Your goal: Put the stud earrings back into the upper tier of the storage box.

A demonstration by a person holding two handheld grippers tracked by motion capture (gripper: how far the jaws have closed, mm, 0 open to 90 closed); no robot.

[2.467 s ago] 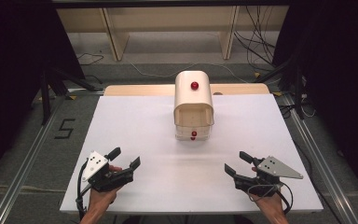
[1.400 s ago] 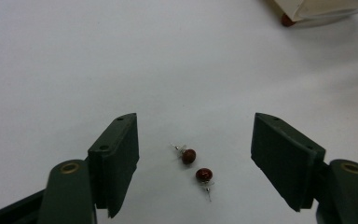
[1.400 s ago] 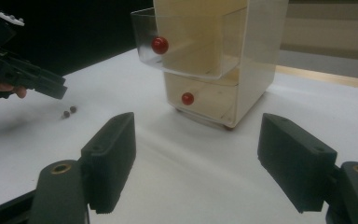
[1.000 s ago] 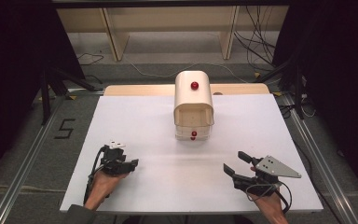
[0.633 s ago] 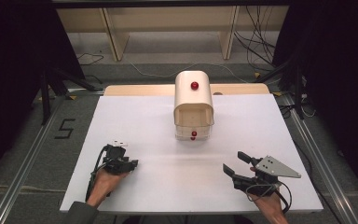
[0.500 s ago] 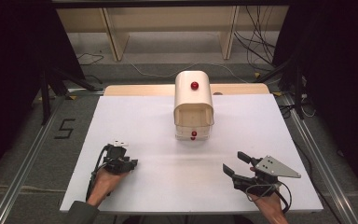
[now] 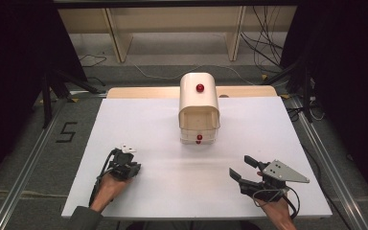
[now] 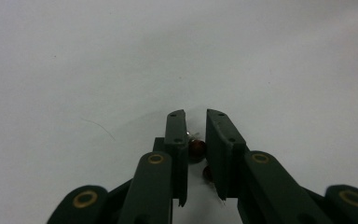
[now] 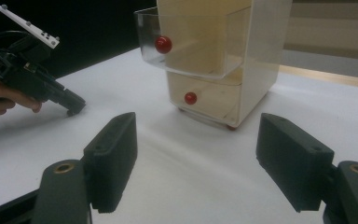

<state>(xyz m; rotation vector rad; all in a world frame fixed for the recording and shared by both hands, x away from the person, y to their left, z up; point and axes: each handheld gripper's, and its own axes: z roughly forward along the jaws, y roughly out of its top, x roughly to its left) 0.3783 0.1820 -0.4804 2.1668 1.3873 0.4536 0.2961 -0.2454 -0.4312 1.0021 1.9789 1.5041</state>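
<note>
My left gripper points down at the white board at front left. In the left gripper view its jaws have just been closing and now pinch a small dark red bead. A cream drawer cabinet stands at the middle back, with red knobs on its clear drawers. Its upper drawer is pulled out. My right gripper rests at front right, facing the cabinet; its jaws have just closed slightly but stand wide apart, with nothing between them.
The board's front edge lies just behind both hands. A wooden strip runs along the far side of the board. Metal rails flank the table, and cables lie on the floor beyond.
The left gripper has tipped down onto the board and its jaws have come together since the first frame. The right gripper has stayed put.
</note>
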